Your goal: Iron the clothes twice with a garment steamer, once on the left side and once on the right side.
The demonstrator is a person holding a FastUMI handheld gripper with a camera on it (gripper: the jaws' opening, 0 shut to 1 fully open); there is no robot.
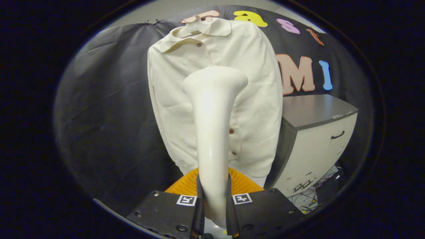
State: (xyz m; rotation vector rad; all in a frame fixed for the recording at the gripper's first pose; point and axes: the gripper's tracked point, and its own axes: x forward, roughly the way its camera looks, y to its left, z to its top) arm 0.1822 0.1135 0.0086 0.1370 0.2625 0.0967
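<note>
A cream button-up shirt (259, 86) hangs on a hanger against the black cloth wall, collar at the top and dark buttons down its front. My gripper (214, 196) is shut on the handle of a cream garment steamer (214, 109), both fingers pressing its sides. The steamer rises straight ahead from between the fingers, and its wide head sits in front of the shirt's chest, near the middle. Whether the head touches the fabric I cannot tell. An orange ribbed part (184, 184) shows behind the handle, just above the fingers.
A white cabinet (318, 146) with a grey top and a dark drawer handle stands right of the shirt. Loose wires (315, 196) lie at its foot. Black cloth hangs left of the shirt.
</note>
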